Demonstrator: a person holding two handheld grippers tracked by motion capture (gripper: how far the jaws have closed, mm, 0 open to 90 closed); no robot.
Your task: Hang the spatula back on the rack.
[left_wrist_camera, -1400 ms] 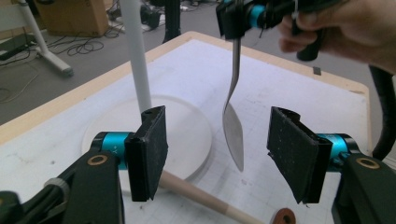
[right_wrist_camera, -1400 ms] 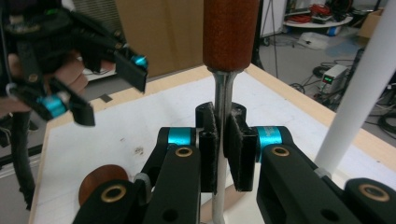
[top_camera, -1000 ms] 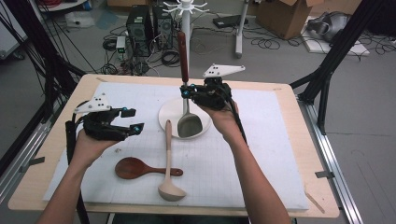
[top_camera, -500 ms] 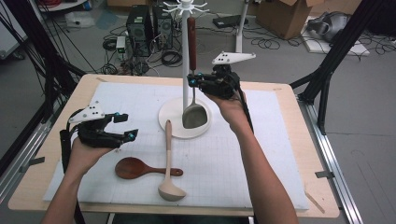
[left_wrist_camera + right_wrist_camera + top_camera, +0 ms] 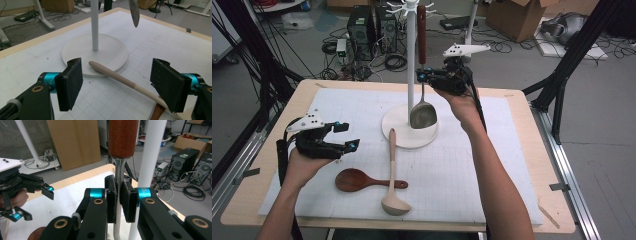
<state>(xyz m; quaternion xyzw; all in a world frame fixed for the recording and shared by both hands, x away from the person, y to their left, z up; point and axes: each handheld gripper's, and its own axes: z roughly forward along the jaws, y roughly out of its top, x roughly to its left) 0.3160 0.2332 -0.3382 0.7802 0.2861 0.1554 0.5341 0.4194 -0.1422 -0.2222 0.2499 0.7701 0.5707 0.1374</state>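
Metal ladle [image 5: 423,114] with a reddish-brown handle hangs upright in the right hand-held gripper [image 5: 428,76], just beside the white pole of the hanging stand [image 5: 411,60]. The jaws are pressed together on the ladle's thin steel shaft, just below the handle, as the right gripper view shows [image 5: 119,195]. The ladle's long axis runs straight up and down, bowl lowest, hovering over the stand's round base [image 5: 398,134]. The hooks at the top of the pole lie above the handle end, so the coming move seems to be a further lift and a hook-on; the right hand is plainly the nearer one.

The left hand-held gripper [image 5: 346,136] rests low over the bench [image 5: 362,85], jaws spread and empty, having just been opening. A pale wooden ladle [image 5: 392,175] and a dark wooden spoon [image 5: 362,181] lie just ahead of it.

Compared with a second ago, the metal ladle is higher: its bowl then sat at the base and is now clear of it.
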